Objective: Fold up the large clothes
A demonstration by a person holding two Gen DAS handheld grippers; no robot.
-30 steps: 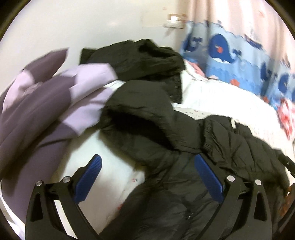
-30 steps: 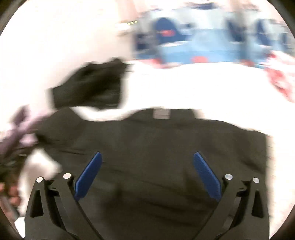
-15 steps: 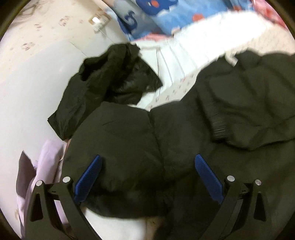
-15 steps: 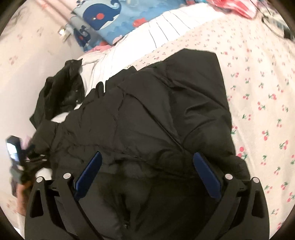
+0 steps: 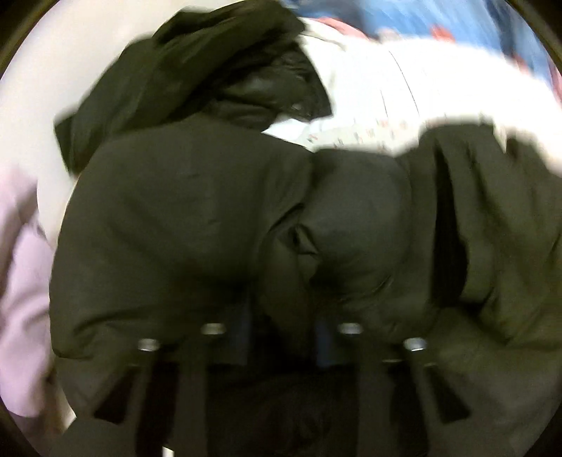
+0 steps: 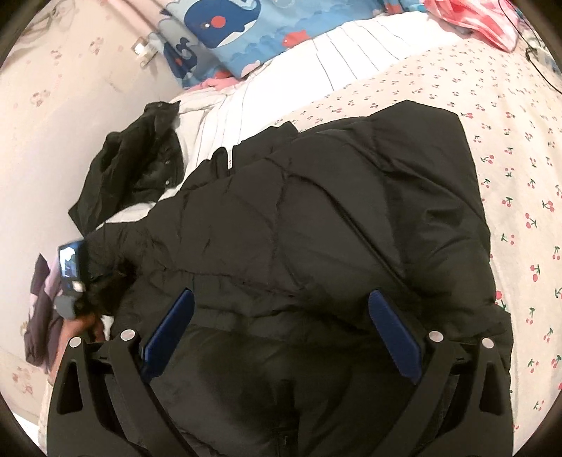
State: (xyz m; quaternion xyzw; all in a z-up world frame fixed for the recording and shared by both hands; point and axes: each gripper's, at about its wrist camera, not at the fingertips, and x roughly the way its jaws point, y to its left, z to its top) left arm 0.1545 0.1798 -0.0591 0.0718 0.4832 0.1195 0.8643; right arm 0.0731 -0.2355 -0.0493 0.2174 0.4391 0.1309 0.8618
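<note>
A large black puffer jacket [image 6: 333, 218] lies spread on the cherry-print bed sheet [image 6: 520, 168]. My left gripper [image 5: 281, 337] is shut on a bunched fold of the jacket [image 5: 196, 218] near its hood; the view is blurred. The left gripper also shows at the jacket's left edge in the right wrist view [image 6: 75, 284]. My right gripper [image 6: 281, 330] is open, its blue pads [image 6: 172, 327] hovering just above the jacket's lower half without gripping it.
A second crumpled black garment [image 6: 137, 168] lies against the wall [image 6: 52, 140] at the far left. A purple garment [image 5: 21, 281] sits beside the jacket. Whale-print pillows [image 6: 224, 31] and a white striped blanket [image 6: 351, 59] lie at the head of the bed.
My left gripper has closed on the jacket's fabric; half a second ago its jaws stood open. The right gripper has stayed open and shifted slightly over the jacket.
</note>
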